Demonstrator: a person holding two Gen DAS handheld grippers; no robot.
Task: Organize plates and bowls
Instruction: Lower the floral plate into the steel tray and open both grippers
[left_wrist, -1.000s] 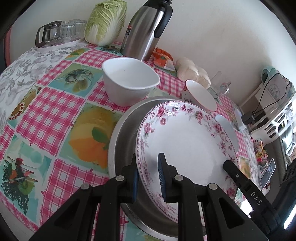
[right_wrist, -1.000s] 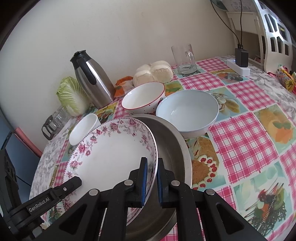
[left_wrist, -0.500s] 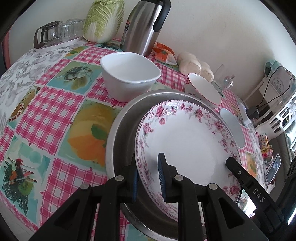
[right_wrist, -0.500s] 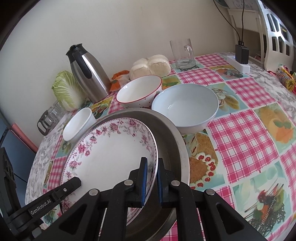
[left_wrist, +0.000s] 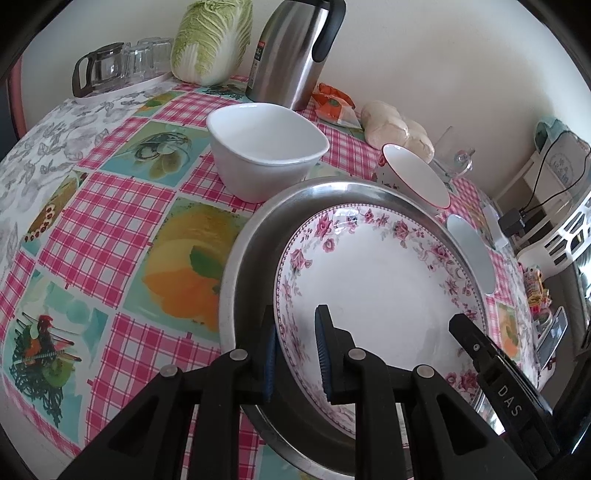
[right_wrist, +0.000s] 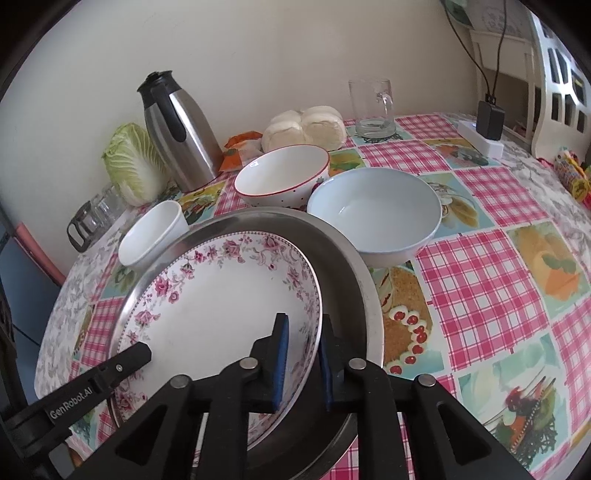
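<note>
Nearest the cameras, the flowered plate (right_wrist: 221, 302) was seen lying inside the larger steel tray (right_wrist: 351, 280), which rested on the checked cloth of the bench (right_wrist: 480, 295). The left claw (left_wrist: 295, 350) was set over the plate's near left rim, one blue pad outside the rim and one inside; the gap looked narrow, but whether the pads pressed on the china could not be told. The right claw (right_wrist: 301, 363) straddled the plate's right rim, and its jaws were opening, with the rim between them and a visible gap at the outer pad.

Just beyond the tray, a square white bowl (left_wrist: 266, 151) stood at the left, a red-rimmed bowl (right_wrist: 282, 177) behind the middle, and a pale blue bowl (right_wrist: 375, 214) at the right, close against the tray's edge.

Further back, a steel thermos jug (right_wrist: 177, 133), a Chinese cabbage (left_wrist: 212, 37), an orange packet (left_wrist: 332, 103), a bag of white buns (right_wrist: 304, 125) and a glass mug (right_wrist: 371, 107) were ranged along the wall. A glass pot and tumblers on a small tray (left_wrist: 122, 70) were seen at the far left corner.
</note>
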